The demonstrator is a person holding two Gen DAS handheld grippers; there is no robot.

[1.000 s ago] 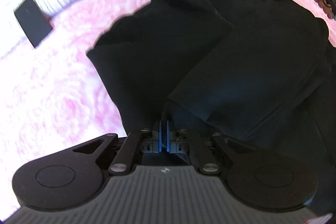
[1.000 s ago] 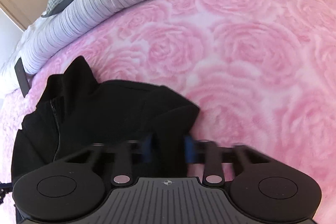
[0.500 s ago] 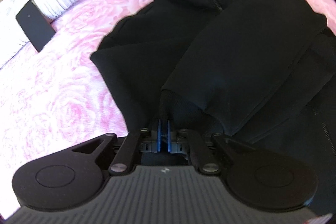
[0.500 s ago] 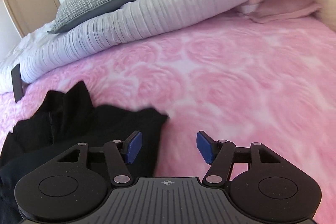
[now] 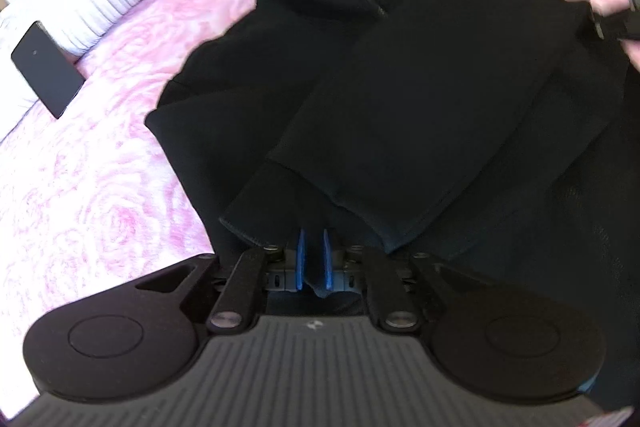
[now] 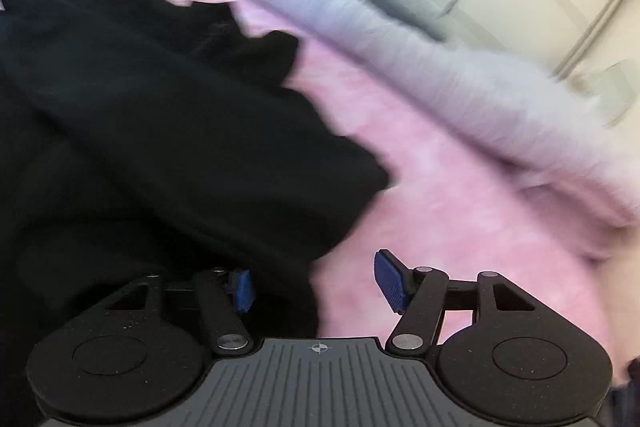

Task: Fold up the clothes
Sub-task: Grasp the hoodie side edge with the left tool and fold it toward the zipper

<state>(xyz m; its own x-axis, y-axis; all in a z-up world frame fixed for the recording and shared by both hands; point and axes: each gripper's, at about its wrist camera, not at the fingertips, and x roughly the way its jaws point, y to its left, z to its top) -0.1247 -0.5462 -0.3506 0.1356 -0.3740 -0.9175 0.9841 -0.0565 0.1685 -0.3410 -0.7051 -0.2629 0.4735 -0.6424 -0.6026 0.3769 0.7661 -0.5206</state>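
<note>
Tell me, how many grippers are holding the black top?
1. The left gripper pinches the black zip-neck top at its near edge. The right gripper is open at the top's right edge.

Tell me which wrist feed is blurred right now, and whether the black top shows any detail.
Right wrist view: heavy motion smear on the striped duvet and pink bedspread; only the right gripper looks crisp. Left wrist view: mostly sharp, though its top-right corner smears; the black top reads nearly flat black, with just a zip and hem edges visible; fisheye bends the bed's edge.
</note>
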